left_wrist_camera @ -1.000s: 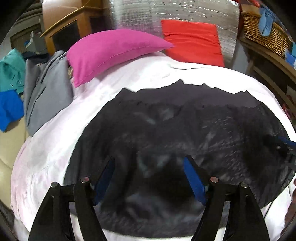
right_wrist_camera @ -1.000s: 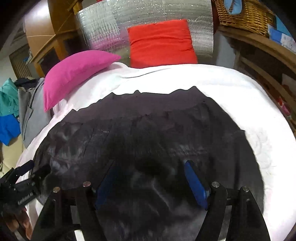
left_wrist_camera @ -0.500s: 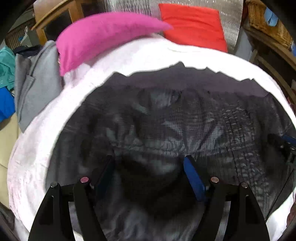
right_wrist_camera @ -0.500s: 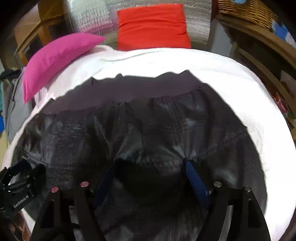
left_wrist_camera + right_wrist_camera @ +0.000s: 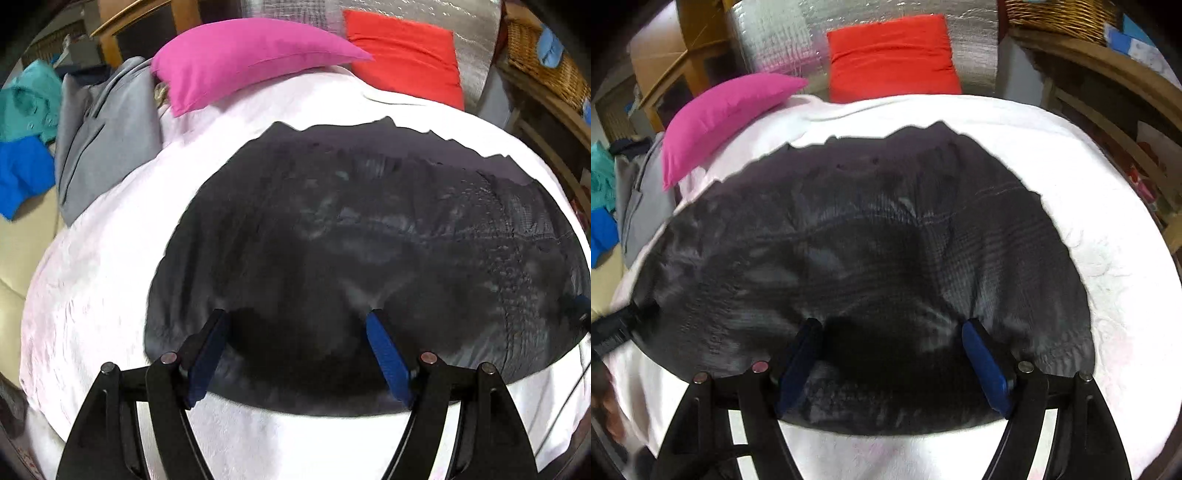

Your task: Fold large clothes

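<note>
A large dark grey-black garment (image 5: 351,251) lies spread on the white bed (image 5: 110,258), its ragged far edge toward the pillows; it also shows in the right wrist view (image 5: 868,251). My left gripper (image 5: 297,317) is open, its blue pads wide apart over the garment's near edge, holding nothing. My right gripper (image 5: 892,328) is open the same way over the near edge further right. Each gripper shows at the other view's side: the right one (image 5: 578,310), the left one (image 5: 617,328).
A pink pillow (image 5: 251,59) and a red cushion (image 5: 402,55) lie at the head of the bed against silver foil. A grey garment (image 5: 103,136) and teal and blue clothes (image 5: 26,147) lie left. A wicker basket (image 5: 1060,14) on wooden shelving stands right.
Both grippers have drawn back toward me and lifted. The garment's near edge, draped over the fingers half a second ago, now lies flat on the bed with white sheet showing below it.
</note>
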`<state>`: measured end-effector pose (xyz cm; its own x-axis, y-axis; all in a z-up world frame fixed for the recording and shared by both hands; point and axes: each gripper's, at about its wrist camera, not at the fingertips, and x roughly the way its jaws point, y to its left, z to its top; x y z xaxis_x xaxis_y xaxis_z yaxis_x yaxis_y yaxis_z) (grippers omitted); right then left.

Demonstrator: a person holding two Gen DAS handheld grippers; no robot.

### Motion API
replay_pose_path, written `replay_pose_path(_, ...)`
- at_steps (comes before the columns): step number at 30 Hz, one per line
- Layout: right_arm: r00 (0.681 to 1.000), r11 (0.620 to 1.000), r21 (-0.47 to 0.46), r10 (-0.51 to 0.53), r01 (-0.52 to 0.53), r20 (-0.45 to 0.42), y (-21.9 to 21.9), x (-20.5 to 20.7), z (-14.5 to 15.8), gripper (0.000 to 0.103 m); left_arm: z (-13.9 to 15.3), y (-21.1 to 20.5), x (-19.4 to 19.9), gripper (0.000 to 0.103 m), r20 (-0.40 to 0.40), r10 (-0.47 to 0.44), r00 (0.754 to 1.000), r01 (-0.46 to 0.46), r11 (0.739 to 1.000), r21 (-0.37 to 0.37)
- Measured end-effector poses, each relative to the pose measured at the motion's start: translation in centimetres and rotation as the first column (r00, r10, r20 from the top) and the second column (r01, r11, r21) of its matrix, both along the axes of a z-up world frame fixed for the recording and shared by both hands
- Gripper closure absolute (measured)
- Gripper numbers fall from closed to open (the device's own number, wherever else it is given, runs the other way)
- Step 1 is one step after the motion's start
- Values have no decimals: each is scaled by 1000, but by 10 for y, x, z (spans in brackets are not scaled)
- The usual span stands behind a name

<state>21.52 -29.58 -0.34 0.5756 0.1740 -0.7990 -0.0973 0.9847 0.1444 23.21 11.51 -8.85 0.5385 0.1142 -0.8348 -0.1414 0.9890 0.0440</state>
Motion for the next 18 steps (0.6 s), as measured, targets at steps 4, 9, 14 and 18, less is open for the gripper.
replay_pose_path(4, 999, 999, -43, -3, 4, 40, -7, -7, -2, 19, 11, 22, -31, 25, 120, 30, 992, -24, 998, -56)
replay_pose_path(9, 1000, 999, -51, -13, 12, -8, -13, -3, -20, 19, -19, 30, -26, 25, 17, 25, 1000, -25, 999, -28)
replay_pose_path(14, 998, 1000, -23, -13, 14, 64, -22, -11, -1, 19, 0, 36, -34, 25, 100, 33, 994, -28, 998, -55)
replay_pose_path(18, 1000, 1000, -24, -7, 7, 8, -28, -3, -31, 18, -30, 35, -25, 21, 24, 16, 1000, -15, 999, -34)
